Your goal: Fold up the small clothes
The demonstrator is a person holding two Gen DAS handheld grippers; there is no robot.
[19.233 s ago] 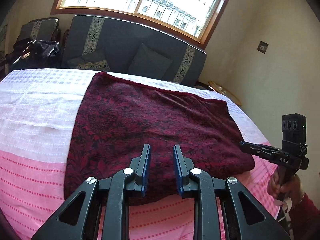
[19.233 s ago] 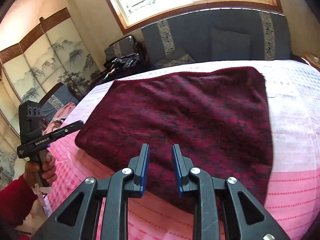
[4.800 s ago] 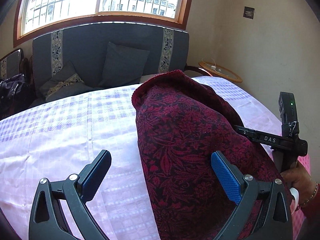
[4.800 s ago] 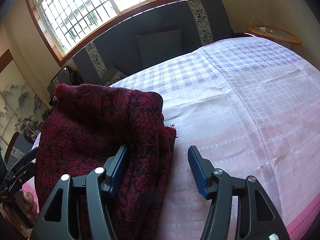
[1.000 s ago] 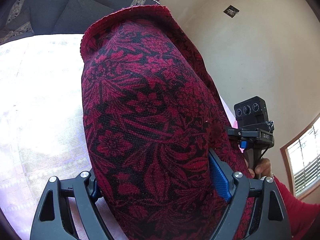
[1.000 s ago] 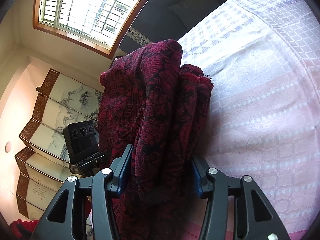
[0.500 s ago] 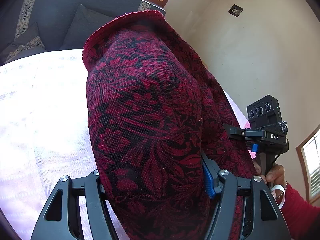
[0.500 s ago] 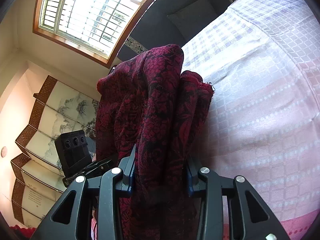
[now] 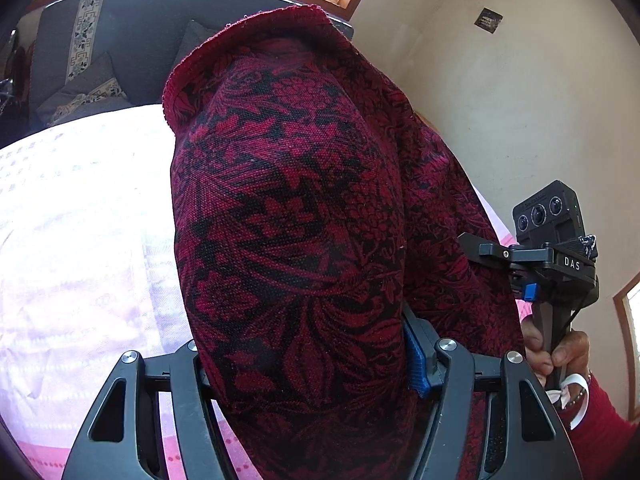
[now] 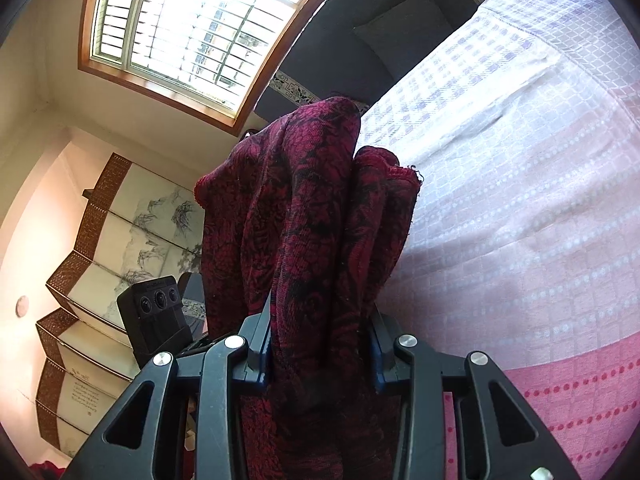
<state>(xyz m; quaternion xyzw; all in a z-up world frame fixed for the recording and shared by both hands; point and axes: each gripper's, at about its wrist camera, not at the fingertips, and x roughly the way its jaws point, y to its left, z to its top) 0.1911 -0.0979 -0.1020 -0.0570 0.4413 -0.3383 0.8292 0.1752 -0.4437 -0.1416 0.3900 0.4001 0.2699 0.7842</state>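
Cloth (image 9: 288,220); right hand-held gripper (image 9: 472,242) labelled "DAS", seemingly.

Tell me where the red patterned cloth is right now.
The red patterned cloth is bunched and held up between both tongs, left and right, above the pink bedspread, in front of the dark sofa.

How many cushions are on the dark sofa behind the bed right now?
3 in the left wrist view: a patterned cushion at the sofa's left, a plain grey one behind it, and another partly behind the red-and-black patterned cloth, which may hide more.
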